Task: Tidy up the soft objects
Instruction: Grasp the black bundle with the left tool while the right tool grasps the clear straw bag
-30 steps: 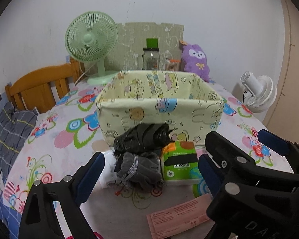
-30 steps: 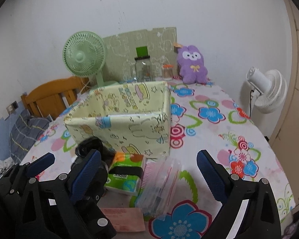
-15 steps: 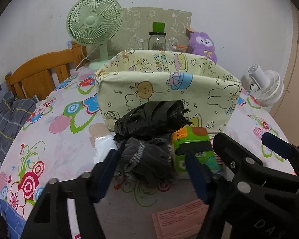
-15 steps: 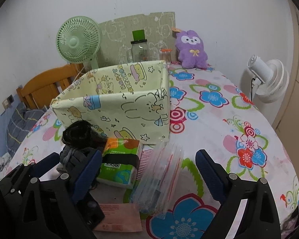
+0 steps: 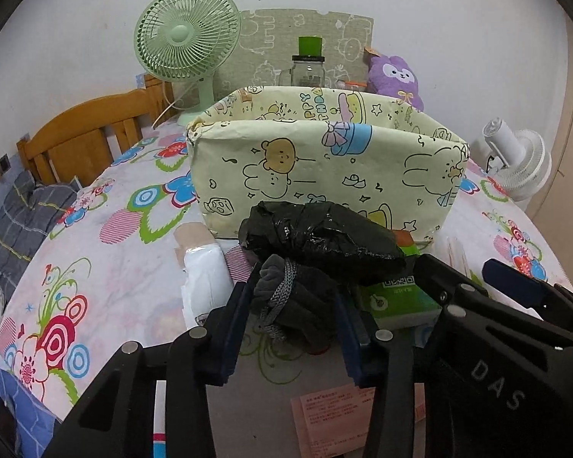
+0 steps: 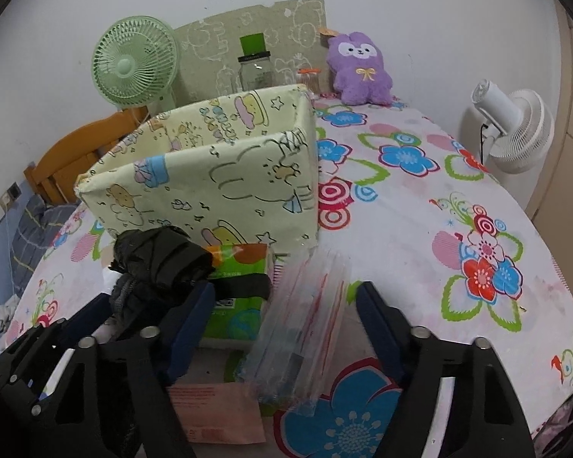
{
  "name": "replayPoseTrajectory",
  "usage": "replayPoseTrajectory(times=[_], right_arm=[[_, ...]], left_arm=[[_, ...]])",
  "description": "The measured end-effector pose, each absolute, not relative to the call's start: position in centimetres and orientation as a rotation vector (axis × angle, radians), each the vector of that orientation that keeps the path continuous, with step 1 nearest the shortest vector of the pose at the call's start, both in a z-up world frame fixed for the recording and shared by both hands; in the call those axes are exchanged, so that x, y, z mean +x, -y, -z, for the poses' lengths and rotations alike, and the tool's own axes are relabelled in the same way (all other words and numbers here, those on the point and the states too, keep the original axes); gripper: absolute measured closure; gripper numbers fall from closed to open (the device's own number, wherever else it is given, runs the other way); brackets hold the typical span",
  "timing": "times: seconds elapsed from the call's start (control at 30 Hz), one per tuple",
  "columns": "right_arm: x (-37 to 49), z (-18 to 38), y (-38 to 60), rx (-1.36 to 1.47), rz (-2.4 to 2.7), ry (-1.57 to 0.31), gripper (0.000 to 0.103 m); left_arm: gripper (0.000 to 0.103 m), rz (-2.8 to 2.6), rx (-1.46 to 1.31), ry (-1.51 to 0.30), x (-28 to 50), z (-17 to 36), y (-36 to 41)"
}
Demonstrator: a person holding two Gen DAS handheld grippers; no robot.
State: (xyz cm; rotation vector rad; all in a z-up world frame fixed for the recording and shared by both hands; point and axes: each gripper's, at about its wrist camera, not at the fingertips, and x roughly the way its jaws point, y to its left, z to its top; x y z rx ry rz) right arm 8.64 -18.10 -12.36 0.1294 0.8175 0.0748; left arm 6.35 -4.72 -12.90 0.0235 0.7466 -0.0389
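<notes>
The left tongs sit narrowed on the dark grey knitted glove bundle on the bench before the cartoon-print fabric bin — soft, light, best pinched mid-bulk — while the right tongs gape wide around the clear plastic packet.

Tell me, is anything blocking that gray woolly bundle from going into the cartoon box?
Partly. The gray bundle sits between the left claw fingers, and a black plastic bag lies just behind it, against the box front wall. It must lift over both.
</notes>
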Motion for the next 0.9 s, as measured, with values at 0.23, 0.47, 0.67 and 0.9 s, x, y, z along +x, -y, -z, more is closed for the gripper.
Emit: replayPoseTrajectory(times=[0.23,0.47,0.67,0.9], right_arm=[[9.5,13.5,18.7,0.198,-0.061,-0.870,0.059],[9.4,13.1,17.9,0.162,-0.068,-0.848,0.082],[8.8,12.2,17.7,0.141,-0.060,-0.813,0.086],[8.0,10.9,17.3,0.137,-0.065,-0.776,0.087]], left_arm=[[0.059,0.019,0.057,-0.744,6.5,13.1,5.4],[0.060,0.019,0.056,-0.748,6.6,13.0,5.3],[0.070,0.035,0.031,-0.746,6.5,12.5,4.9],[0.075,0.053,0.012,-0.721,6.0,11.8,4.8]])
